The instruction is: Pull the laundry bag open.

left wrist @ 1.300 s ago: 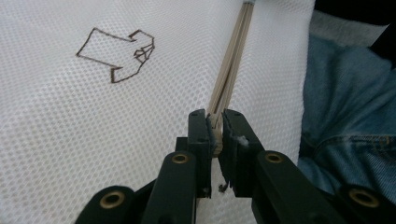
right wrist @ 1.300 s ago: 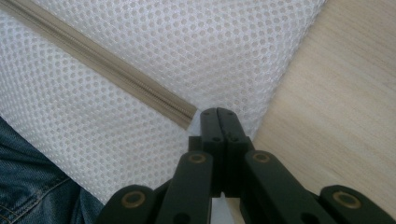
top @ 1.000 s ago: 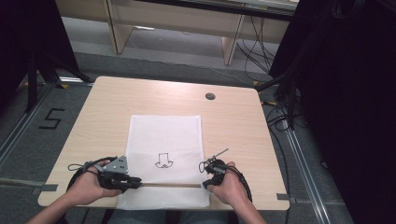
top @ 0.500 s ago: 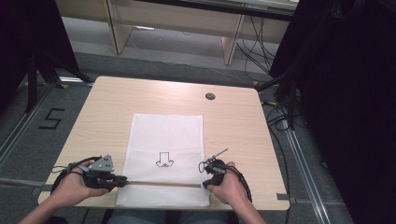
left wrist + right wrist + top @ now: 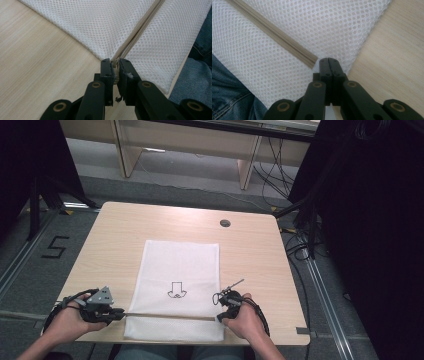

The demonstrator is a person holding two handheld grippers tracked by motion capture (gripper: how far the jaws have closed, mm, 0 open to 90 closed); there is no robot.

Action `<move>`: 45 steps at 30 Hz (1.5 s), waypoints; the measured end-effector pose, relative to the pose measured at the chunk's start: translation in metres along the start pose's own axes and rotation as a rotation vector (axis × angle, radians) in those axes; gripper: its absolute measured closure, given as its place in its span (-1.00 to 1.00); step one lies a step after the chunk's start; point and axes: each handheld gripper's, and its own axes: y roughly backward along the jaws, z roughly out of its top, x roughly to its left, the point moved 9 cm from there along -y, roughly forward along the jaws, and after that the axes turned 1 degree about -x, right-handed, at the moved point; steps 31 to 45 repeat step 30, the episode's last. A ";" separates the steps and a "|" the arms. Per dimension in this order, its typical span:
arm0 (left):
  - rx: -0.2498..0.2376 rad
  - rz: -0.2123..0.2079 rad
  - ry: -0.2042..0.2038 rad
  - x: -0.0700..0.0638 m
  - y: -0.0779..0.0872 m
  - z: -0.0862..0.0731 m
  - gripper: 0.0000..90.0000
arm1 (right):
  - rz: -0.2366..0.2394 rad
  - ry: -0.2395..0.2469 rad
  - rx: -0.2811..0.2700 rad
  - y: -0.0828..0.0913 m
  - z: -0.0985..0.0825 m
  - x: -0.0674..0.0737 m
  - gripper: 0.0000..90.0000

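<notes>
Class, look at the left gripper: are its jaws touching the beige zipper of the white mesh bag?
Touching. In the left gripper view, the left gripper has its jaws clamped on the beige zipper's end.

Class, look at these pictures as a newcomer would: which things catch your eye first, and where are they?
First comes the white mesh bag, flat on the near middle of the wooden table, with a small black drawing on it. A beige zipper crosses its near end: the left gripper pinches the zipper's left end, and the right gripper is shut on the mesh at the other end.
</notes>
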 end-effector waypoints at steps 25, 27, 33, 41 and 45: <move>-0.314 0.092 0.203 0.022 -0.008 0.049 0.15 | 0.015 0.027 -0.032 0.003 -0.001 0.001 0.91; -0.307 0.101 0.190 0.025 -0.009 0.046 0.13 | 0.011 0.027 -0.035 0.006 0.000 0.002 0.90; -0.318 0.130 0.202 0.032 -0.005 0.045 0.08 | 0.003 0.029 -0.071 0.013 0.003 0.004 0.86; -0.318 0.130 0.202 0.032 -0.005 0.045 0.08 | 0.003 0.029 -0.071 0.013 0.003 0.004 0.86; -0.318 0.130 0.202 0.032 -0.005 0.045 0.08 | 0.003 0.029 -0.071 0.013 0.003 0.004 0.86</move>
